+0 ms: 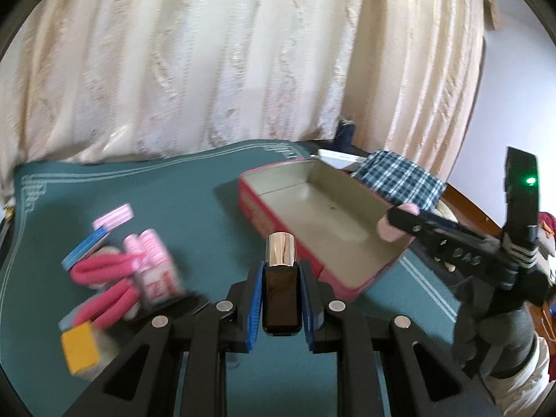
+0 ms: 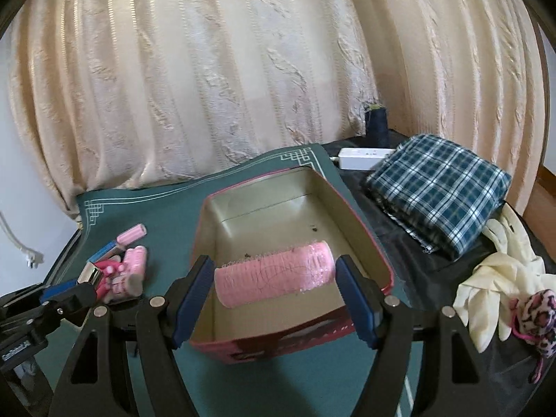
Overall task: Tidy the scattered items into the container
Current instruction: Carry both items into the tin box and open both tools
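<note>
Covering my worktop, the green mat (image 2: 146, 205) carries the open pink tin (image 2: 295, 187), bare inside. My right tool (image 2: 274, 290) holds a pink hair roller (image 2: 274, 278) by its two ends, above the tin. It looks light and springy, so a gentle end grip seems right. My left tool (image 1: 281, 299) is clamped on a dark lipstick (image 1: 280, 299) with a shiny cap; slick and stiff, I judge, best held by its flat sides. More rollers (image 1: 149, 264) lie heaped left of the tin.
</note>
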A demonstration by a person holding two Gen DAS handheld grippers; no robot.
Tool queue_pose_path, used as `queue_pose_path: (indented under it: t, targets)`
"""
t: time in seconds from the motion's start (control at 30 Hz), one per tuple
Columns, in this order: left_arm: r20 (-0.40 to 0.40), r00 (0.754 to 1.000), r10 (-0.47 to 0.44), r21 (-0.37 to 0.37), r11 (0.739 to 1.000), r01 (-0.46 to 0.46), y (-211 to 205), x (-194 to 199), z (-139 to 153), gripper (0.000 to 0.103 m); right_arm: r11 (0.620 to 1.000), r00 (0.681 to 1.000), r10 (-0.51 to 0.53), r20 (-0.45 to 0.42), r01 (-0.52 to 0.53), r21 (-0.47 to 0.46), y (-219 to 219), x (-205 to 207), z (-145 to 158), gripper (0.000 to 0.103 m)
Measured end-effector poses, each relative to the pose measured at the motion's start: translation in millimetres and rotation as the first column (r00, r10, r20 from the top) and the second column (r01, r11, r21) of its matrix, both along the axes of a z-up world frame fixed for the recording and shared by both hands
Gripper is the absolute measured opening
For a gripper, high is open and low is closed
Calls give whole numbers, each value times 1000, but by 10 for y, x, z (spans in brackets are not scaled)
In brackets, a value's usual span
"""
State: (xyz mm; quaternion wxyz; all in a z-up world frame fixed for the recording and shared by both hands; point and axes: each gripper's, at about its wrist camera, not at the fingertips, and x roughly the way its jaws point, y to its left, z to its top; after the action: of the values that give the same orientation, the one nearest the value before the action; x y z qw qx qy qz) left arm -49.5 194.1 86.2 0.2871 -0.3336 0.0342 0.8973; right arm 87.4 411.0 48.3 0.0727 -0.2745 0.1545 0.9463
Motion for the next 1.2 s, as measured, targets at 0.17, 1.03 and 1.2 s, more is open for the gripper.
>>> queue_pose_path:
  t: [0.17, 1.03, 1.2]
  targets:
    - [11, 999, -33, 14, 999, 33, 264, -164, 32, 21, 1000, 999, -28, 16, 28, 6, 108, -114, -90, 76]
    - [89, 993, -74, 124, 990, 63, 766, -604, -110, 63, 992, 993, -112, -43, 110, -59, 429, -134, -240, 80]
    - [71, 997, -30, 99, 995, 23, 684, -568, -118, 63, 995, 995, -92, -34, 91, -34, 364, -150, -267, 80]
